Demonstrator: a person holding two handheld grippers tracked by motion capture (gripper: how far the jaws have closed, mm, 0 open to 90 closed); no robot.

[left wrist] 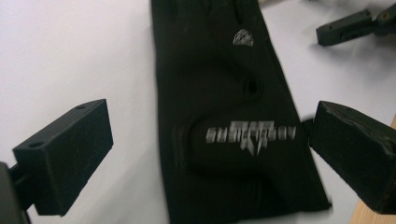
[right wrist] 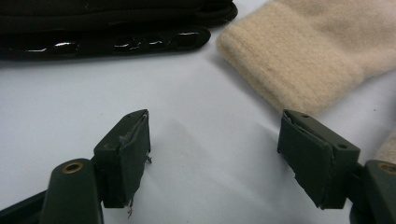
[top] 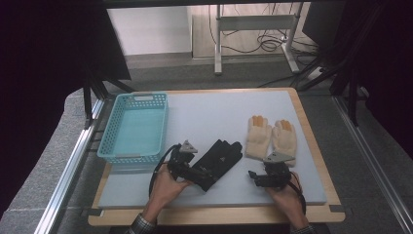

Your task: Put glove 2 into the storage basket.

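Two hand-held grippers: both at the near edge of the surface, each in one of the person's hands.
Left hand-held gripper: jaws wide apart, straddling the cuff of the black glove, pads not pressing on it.
Right hand-held gripper: jaws apart over bare surface, nothing between them.
Black glove: flat, mid-surface, fingers pointing away; possibly a pair stacked, the blur makes that hard to tell.
Cream gloves: side by side, just right of the black one.
Basket: far left, nothing visible inside.
Doing it well: probably lower the left jaws onto the cuff, pinch all layers, lift clear before heading for the basket.
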